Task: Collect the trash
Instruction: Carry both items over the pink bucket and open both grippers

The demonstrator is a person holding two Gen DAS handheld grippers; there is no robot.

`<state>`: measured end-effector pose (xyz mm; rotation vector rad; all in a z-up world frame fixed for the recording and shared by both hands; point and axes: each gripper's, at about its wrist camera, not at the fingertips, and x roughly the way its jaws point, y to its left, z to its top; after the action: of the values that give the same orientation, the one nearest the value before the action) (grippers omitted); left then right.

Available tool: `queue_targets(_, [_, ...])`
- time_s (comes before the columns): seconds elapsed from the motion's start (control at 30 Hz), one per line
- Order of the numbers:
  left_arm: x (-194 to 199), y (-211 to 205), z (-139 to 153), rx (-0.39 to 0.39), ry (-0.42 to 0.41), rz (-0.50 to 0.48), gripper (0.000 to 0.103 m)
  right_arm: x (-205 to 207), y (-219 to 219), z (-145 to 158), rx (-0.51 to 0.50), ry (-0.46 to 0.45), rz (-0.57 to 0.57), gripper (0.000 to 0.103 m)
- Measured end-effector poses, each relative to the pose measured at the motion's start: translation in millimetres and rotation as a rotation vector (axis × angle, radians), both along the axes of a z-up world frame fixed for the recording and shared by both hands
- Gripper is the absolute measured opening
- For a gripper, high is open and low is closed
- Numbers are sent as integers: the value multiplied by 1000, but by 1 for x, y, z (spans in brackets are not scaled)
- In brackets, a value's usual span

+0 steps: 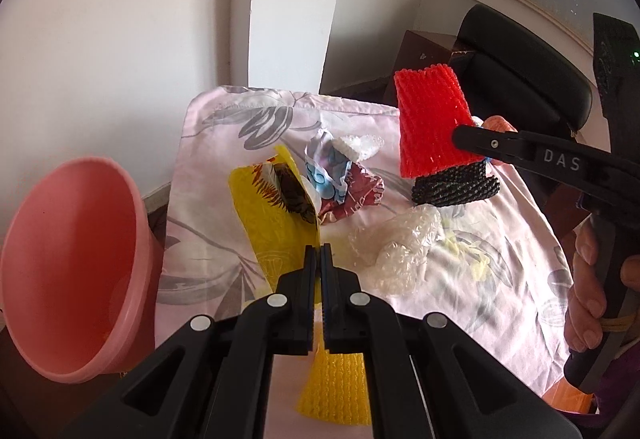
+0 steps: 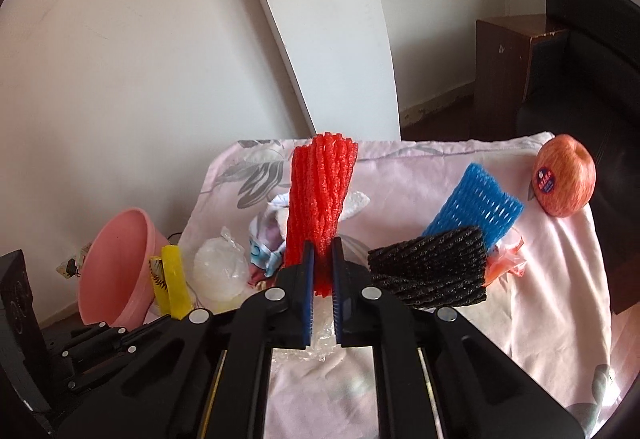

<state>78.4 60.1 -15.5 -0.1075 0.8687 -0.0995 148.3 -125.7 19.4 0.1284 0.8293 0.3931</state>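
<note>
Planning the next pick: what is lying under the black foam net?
The black foam net leans over a blue foam net and an orange plastic scrap. Whatever else is beneath stays hidden.

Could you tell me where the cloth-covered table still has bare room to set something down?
Bare cloth lies along the near right edge, below the apple and right of the black foam net. The far left corner is also free. The middle is crowded with wrappers and bubble wrap.

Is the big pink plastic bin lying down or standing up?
Tipped on its side. The pink plastic bin shows its open mouth sideways towards the cloth-covered table; it looks empty.
</note>
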Motion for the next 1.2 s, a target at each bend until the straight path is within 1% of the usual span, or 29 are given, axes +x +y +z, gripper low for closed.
queue_targets(0.13, [-4,12,12,13,-39,44,2,-8,11,15,10,-41,39,8])
queue_targets(0.27, [-8,27,20,35,-67,97,2,-12,29,23,7,-63,90,8])
queue_targets(0.4, [-13,47,26,55,-86,167,2,-12,56,25,5,-72,154,8])
queue_targets(0.6, [-24,84,28,77,-90,287,2,-14,104,26,5,-72,275,8])
queue_targets(0.73, [-32,110,23,81,-71,369,2,-20,136,21,7,-53,360,8])
queue_targets(0.9, [-39,138,11,85,-31,460,2,-26,171,9,-1,-33,444,8])
queue_targets(1.03, [-41,156,-3,85,10,510,2,-27,202,-1,-30,-11,501,8])
queue_targets(1.2, [-41,174,-21,72,68,557,2,-27,228,-18,-65,23,544,8])
